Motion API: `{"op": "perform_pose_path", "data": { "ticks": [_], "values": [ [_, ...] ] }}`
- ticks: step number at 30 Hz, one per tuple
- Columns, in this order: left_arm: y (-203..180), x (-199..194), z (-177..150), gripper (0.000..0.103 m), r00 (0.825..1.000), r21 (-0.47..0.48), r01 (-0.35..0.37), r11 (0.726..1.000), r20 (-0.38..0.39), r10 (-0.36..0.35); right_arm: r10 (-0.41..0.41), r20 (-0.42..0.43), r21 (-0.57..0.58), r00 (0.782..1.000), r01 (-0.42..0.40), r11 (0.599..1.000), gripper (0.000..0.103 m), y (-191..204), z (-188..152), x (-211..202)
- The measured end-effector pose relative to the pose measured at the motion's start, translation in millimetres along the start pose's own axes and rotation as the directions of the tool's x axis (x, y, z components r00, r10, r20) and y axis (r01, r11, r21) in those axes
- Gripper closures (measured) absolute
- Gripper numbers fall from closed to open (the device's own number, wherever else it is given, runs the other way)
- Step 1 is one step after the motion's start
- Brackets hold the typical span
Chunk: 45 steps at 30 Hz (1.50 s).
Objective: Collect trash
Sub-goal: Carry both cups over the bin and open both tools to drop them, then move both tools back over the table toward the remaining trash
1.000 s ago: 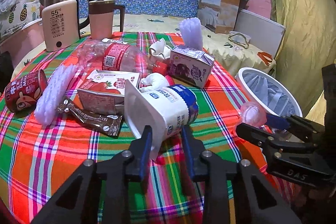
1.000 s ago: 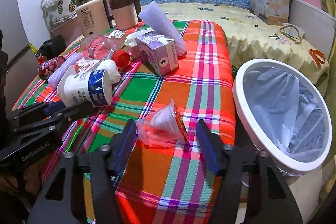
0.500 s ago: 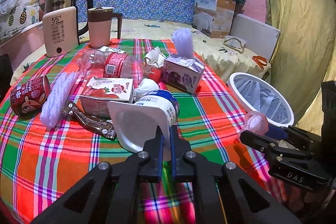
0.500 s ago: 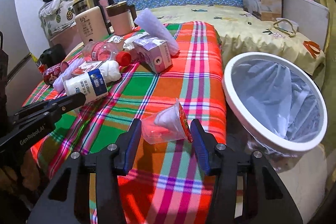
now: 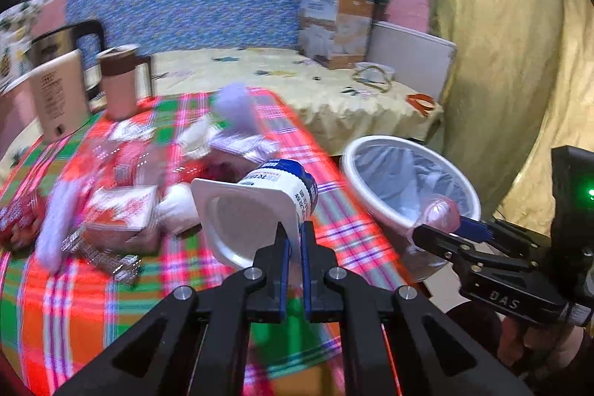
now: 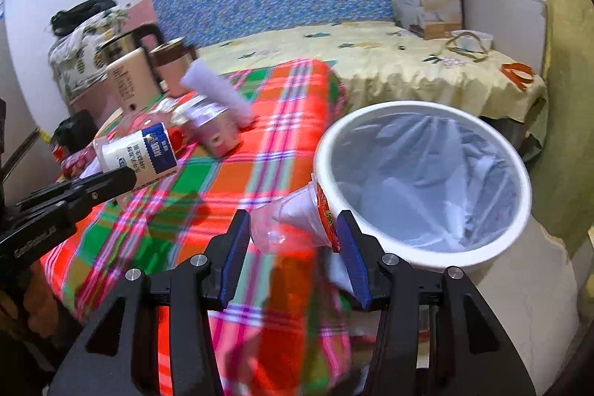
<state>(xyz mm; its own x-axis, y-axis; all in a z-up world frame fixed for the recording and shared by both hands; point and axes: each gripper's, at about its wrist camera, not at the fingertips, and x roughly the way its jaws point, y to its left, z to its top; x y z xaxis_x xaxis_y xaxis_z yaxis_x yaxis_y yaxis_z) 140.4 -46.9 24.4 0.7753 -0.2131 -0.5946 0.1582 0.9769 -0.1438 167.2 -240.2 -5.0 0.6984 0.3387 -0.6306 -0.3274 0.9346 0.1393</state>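
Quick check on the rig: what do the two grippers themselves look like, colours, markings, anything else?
Both are matte black with angular linkage arms, silver pivot bolts and blue ribbed pads on the fingers. The left gripper has "GenRobot.AI" in white on its side; the right gripper reads "DAS" and carries a black box with a green light. No cables visible.

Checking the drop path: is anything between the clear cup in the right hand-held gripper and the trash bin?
Nothing visible. The clear cup, held in the right hand-held gripper, is already at the near rim of the trash bin, whose lined opening is unobstructed.
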Motion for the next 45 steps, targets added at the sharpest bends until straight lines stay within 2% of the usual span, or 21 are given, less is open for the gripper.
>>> {"op": "perform_pose_path", "data": {
  "ticks": [4,11,21,24,26,27,30,36,39,45],
  "values": [
    [-27.7,20.6,14.7,0.097,0.998,0.053,0.065,0.996,-0.015,-0.064,-0.052,0.013,0.035,0.999,0.052,0.998,0.053,-26.0,5.1,-1.8],
    [-62.2,59.6,32.8,0.097,0.986,0.085,0.162,0.983,-0.060,-0.157,-0.115,-0.013,0.078,0.993,0.115,0.990,0.053,-60.9,5.4,2.1],
    [-93.7,91.6,40.5,0.097,0.966,0.116,0.238,0.964,-0.130,-0.223,-0.136,-0.070,0.110,0.988,0.143,0.984,0.052,-87.3,3.7,16.0],
    [-95.8,95.0,39.3,0.092,0.963,0.117,0.247,0.962,-0.137,-0.231,-0.136,-0.080,0.113,0.987,0.145,0.983,0.051,-91.1,2.3,17.9],
    [-96.8,95.3,38.5,0.079,0.962,0.116,0.251,0.961,-0.135,-0.235,-0.139,-0.074,0.115,0.987,0.147,0.982,0.047,-91.6,0.4,15.3],
    [-96.1,95.4,38.4,0.073,0.962,0.114,0.254,0.960,-0.133,-0.239,-0.137,-0.072,0.118,0.988,0.145,0.982,0.040,-92.7,0.0,14.4],
    [-92.0,92.3,37.7,0.067,0.961,0.093,0.259,0.961,-0.125,-0.247,-0.133,-0.063,0.129,0.989,0.140,0.982,0.038,-94.1,-1.4,10.7],
    [-78.6,77.2,33.7,0.064,0.969,0.046,0.235,0.971,-0.092,-0.230,-0.163,-0.040,0.130,0.986,0.167,0.977,0.038,-88.7,-3.4,-4.9],
    [-68.9,61.5,28.2,0.058,0.976,0.022,0.208,0.978,-0.062,-0.207,-0.150,-0.022,0.142,0.989,0.151,0.978,0.038,-83.6,-6.1,-14.0],
    [-52.5,29.9,14.2,0.056,0.991,0.005,0.131,0.991,-0.007,-0.131,-0.118,0.006,0.127,0.993,0.116,0.985,0.038,-61.0,-14.1,-29.9]
  ]
}}
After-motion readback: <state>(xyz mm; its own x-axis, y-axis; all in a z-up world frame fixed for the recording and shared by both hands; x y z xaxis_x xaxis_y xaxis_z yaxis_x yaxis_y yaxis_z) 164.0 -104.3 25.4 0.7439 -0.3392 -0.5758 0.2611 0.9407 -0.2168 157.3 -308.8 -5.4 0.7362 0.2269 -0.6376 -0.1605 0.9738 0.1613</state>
